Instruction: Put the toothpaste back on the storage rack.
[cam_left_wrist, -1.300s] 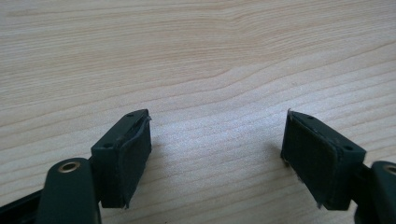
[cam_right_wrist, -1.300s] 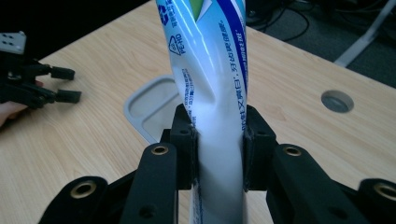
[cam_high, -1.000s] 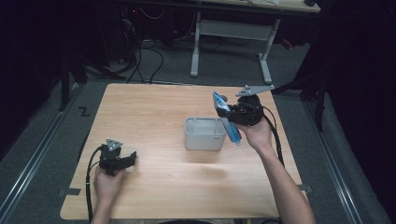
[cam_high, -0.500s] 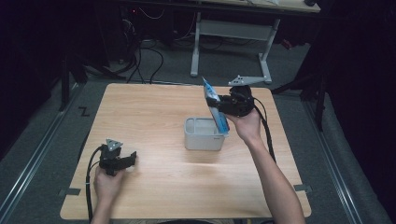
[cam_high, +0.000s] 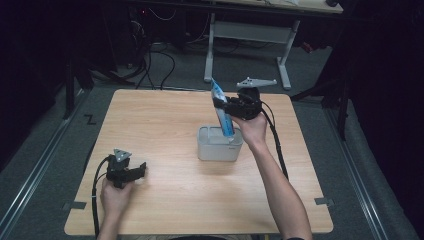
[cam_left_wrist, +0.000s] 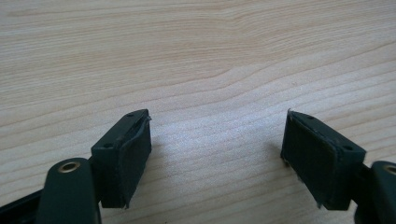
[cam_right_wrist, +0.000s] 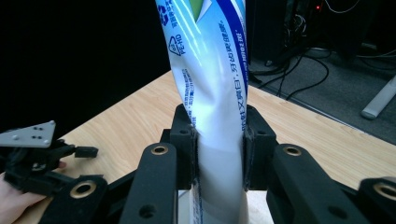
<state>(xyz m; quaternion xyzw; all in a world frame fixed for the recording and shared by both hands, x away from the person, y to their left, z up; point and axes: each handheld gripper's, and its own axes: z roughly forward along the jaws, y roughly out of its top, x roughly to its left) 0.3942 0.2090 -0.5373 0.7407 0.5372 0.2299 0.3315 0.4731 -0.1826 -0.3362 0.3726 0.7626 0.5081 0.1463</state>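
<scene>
At the near edge of one light wooden table (cam_high: 165, 210), a person's left hand (cam_high: 114, 196) rests with the left gripper (cam_high: 137, 170) low over the bare wood, its two black jaws standing wide apart with nothing between the pads (cam_left_wrist: 133, 158). Farther in, toward the middle of the table, sits a single grey rectangular container (cam_high: 218, 148). Above it the right gripper (cam_high: 223, 106) is clamped across one blue-and-white toothpaste tube (cam_high: 223, 111), which hangs tilted with its lower end at or just inside the container's open top; the high view is too coarse to say whether it touches. In the right gripper view the two pads (cam_right_wrist: 186, 140) squeeze the tube (cam_right_wrist: 217, 93) from both sides. Behind the table, one white desk frame (cam_high: 250, 35) and loose black cables (cam_high: 150, 60) lie on the dark floor.
</scene>
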